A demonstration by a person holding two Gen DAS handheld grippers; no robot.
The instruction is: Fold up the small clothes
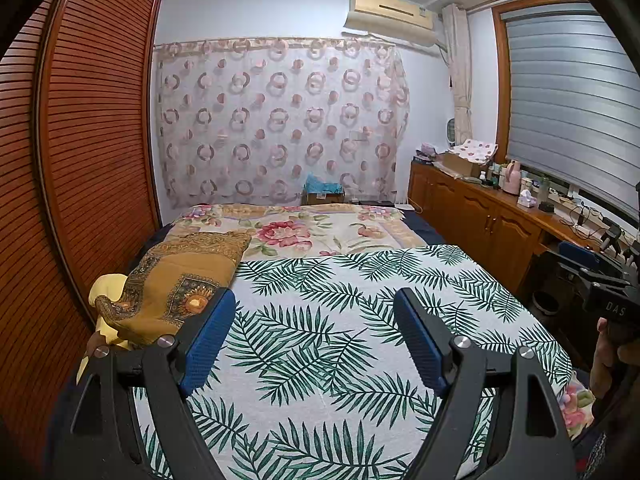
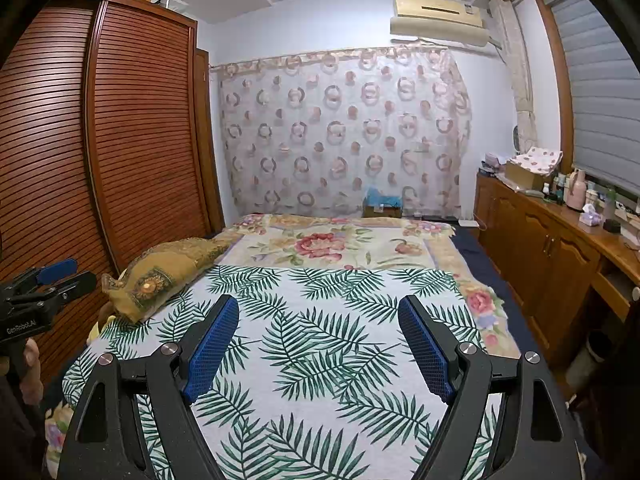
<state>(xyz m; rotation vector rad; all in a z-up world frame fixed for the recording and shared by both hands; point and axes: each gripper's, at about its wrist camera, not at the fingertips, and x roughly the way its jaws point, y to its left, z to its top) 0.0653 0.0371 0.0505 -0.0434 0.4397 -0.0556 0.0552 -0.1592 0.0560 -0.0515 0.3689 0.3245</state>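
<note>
The small clothes are a crumpled ochre garment with a paisley print (image 1: 176,284), lying at the left edge of the bed, partly on the palm-leaf cloth (image 1: 344,320), with a yellow piece (image 1: 105,286) under it. Only the left wrist view shows this yellow piece well; in the right wrist view only a small bit of it shows.

The left gripper (image 1: 314,336) is spread wide with nothing between its blue pads (image 1: 208,344), above the leaf cloth. The right gripper (image 2: 318,340) is the same: released, empty, above the cloth.

The floral blanket (image 1: 304,228) lies under the leaf cloth. A cardboard box (image 2: 382,210) beyond the bed holds something blue. On the wooden cabinet (image 2: 536,232) an open box (image 2: 524,174) is covered by a dotted cloth; its content is hidden.
</note>
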